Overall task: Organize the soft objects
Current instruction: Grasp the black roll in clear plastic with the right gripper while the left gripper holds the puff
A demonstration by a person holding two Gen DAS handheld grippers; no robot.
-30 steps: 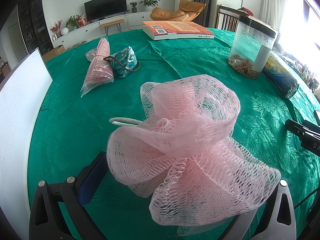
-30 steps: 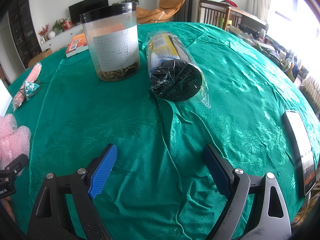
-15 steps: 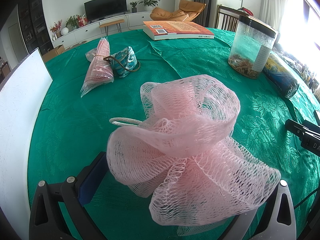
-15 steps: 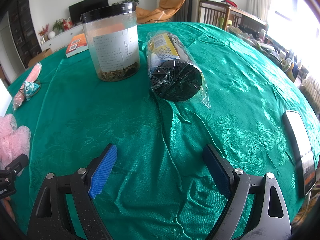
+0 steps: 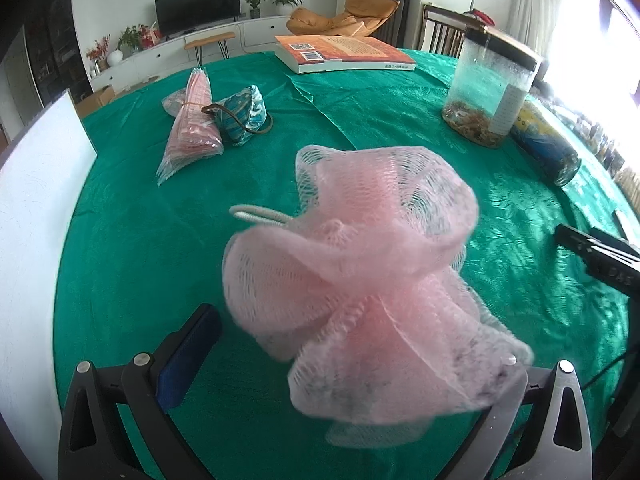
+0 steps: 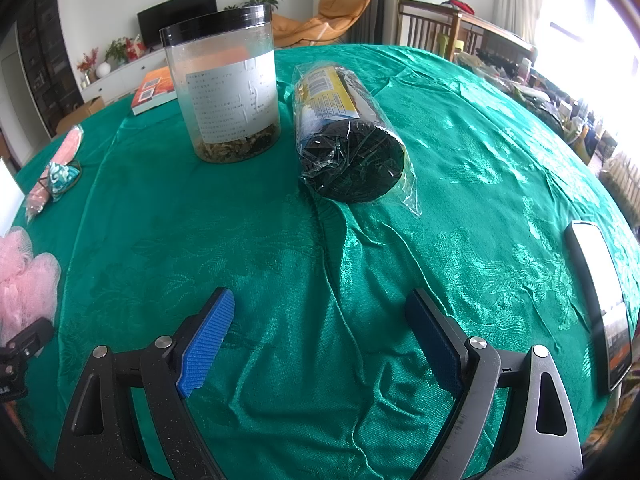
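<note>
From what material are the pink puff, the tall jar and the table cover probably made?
Pink puff: likely soft plastic mesh, matte; open netting gathered in ruffles, with a cord loop.
Tall jar: apparently clear plastic, slightly cloudy; contents show through, with a black lid and a paper label.
Table cover: woven fabric with a satin sheen; leaf patterns glint and it wrinkles.
</note>
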